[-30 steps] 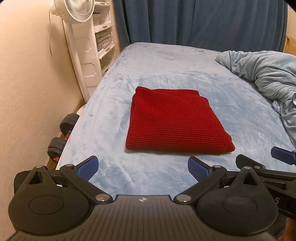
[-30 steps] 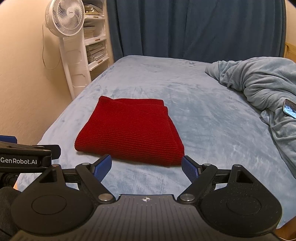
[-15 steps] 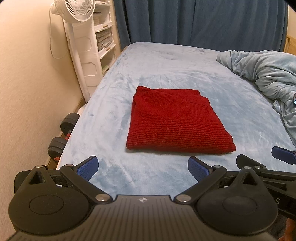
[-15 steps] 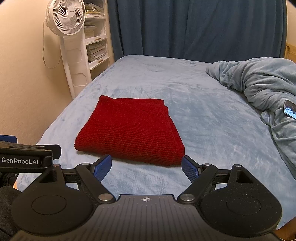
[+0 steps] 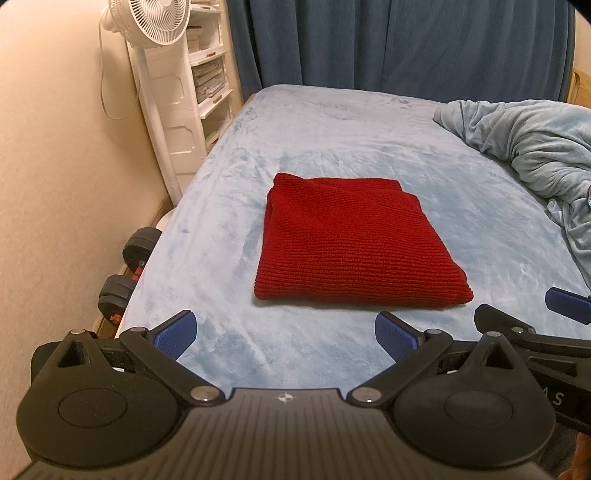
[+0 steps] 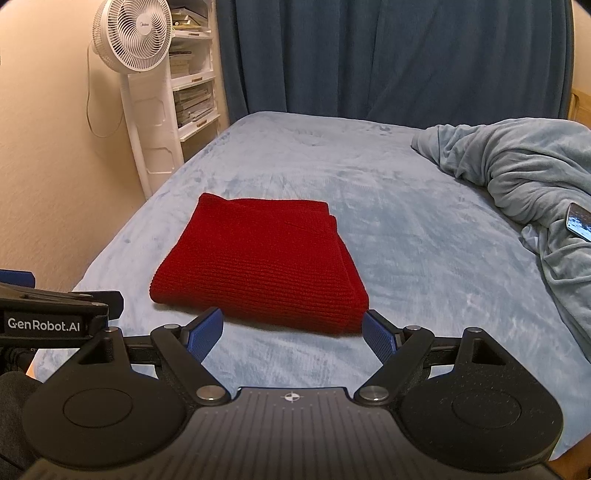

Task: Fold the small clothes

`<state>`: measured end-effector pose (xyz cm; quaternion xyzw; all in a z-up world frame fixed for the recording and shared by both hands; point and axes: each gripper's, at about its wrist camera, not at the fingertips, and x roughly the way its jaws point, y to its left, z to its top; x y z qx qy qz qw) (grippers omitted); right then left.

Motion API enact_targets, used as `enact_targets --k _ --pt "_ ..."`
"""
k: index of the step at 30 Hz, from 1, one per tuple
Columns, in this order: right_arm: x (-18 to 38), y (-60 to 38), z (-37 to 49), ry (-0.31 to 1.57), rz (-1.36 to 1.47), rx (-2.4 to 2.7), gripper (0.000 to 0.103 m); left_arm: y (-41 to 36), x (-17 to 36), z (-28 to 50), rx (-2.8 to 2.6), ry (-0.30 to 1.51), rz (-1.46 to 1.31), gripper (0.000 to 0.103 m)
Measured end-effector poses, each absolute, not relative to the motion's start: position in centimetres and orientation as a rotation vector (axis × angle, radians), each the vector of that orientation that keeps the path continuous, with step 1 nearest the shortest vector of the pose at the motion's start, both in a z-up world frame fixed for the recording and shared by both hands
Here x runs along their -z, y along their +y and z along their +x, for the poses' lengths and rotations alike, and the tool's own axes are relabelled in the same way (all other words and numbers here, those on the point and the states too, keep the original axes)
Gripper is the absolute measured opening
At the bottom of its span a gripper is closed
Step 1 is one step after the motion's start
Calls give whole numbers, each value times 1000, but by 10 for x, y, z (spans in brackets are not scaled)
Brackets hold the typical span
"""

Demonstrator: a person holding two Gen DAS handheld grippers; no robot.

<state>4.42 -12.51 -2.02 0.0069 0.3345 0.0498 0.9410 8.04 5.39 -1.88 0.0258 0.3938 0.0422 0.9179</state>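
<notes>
A red knit garment lies folded into a flat rectangle on the light blue bed. My left gripper hovers just short of its near edge, open, with nothing between its blue pads. In the right wrist view my right gripper is also open and empty, held near the garment's near right corner. Each gripper shows at the edge of the other's view: the right gripper's fingers at the right, the left gripper's fingers at the left.
A crumpled pale blue blanket lies on the bed's right side with a phone on it. A white standing fan and shelves stand left of the bed. Dumbbells lie on the floor. A dark blue curtain hangs behind.
</notes>
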Motion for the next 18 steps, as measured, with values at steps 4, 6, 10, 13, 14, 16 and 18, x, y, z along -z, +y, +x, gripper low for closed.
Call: enact_targets --k 4,6,10,13,14,16,18 --pt "19 -125 44 684 13 -105 84 55 19 81 -88 812 53 103" --pt "17 -126 45 683 10 -107 84 58 19 82 -89 814 51 103" --pt "17 -125 45 684 12 -106 84 58 19 82 -89 813 52 103" --pt "17 -125 44 685 10 -106 84 59 19 82 -88 817 49 103" --pt "17 -125 44 687 11 -106 84 60 20 83 -87 819 48 103" --pt "18 -125 44 688 12 -110 84 62 20 83 -90 822 46 103" --pt "18 -125 43 687 14 -113 84 63 22 83 -92 825 45 103"
